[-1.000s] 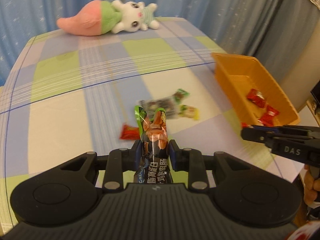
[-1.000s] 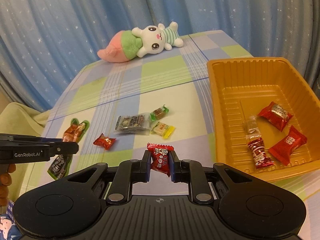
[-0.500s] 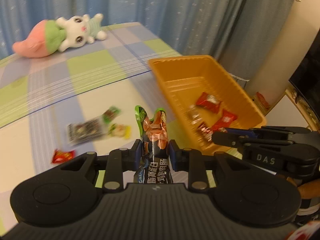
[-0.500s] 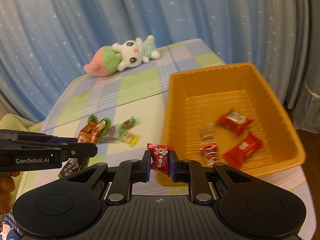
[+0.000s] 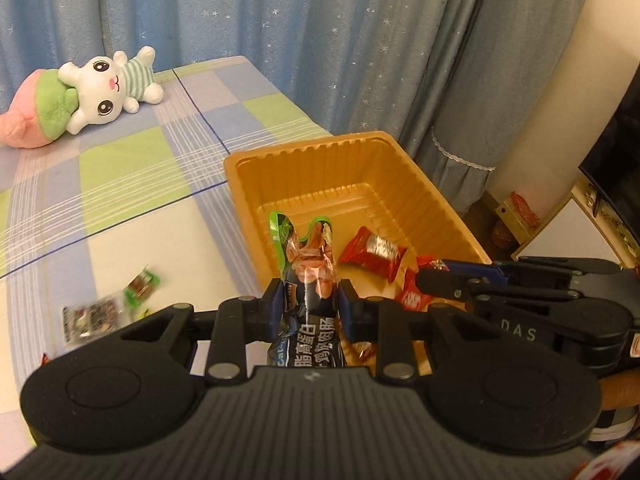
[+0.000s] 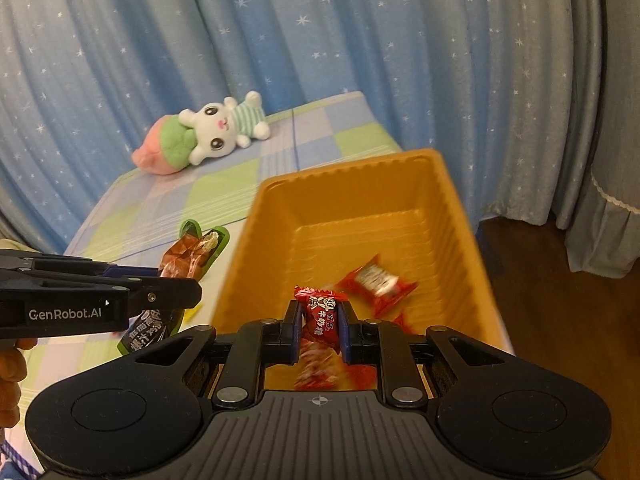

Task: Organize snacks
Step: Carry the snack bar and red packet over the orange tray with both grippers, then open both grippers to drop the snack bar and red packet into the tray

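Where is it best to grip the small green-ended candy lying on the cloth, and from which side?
Grip the green-ended candy across its narrow middle, coming from above. It lies flat on the tablecloth, apart from the orange tray, and its twisted ends look too flimsy to pinch.

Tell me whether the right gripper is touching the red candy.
Touching. The right wrist view shows the right gripper with both pads pressed on the red candy.

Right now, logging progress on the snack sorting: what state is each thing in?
Left gripper: shut on green-edged snack packet.
Right gripper: shut on red candy.
Orange tray: upright, holding red candies.
Loose snacks: lying on the tablecloth.
Plush toy: lying down.
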The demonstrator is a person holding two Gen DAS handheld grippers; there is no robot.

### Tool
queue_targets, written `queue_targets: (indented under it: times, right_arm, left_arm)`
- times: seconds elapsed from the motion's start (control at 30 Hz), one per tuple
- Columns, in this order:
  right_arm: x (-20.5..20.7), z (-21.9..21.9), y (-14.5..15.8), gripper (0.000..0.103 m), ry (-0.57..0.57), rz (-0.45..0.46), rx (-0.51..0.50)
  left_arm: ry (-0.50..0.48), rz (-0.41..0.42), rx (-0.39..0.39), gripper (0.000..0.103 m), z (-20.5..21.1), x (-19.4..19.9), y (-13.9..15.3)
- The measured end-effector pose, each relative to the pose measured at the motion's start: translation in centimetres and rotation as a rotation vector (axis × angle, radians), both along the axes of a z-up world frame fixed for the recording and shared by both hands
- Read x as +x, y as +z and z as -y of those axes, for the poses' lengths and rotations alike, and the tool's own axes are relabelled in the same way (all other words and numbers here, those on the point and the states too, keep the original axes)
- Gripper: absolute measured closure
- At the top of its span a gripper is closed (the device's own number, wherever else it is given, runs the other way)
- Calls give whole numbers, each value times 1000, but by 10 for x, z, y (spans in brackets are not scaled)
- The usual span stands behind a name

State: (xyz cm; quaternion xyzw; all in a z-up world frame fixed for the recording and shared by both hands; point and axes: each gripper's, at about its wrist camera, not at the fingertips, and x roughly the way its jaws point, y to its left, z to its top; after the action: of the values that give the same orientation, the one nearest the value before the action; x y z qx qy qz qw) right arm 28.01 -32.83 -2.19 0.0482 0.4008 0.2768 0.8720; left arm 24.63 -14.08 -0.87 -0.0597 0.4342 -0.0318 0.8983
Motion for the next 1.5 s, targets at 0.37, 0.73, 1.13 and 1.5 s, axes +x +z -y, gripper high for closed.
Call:
queue_targets:
  times: [0.37,0.73,1.13,1.5]
  right_arm:
    - [59,18,-11,84,24,27,-9]
    - [87,20,-23,84,37,13,-2]
    - [96,23,-26,84,32,3,2]
    - [105,11,-26,84,38,5,1]
  left_arm:
    - [72,-18,24,77,23,56,-16]
    - [90,-74,94,77,31,98,-45]
    - [85,-91,132,77,37,112,-53]
    - [122,-55,68,76,21,93,-34]
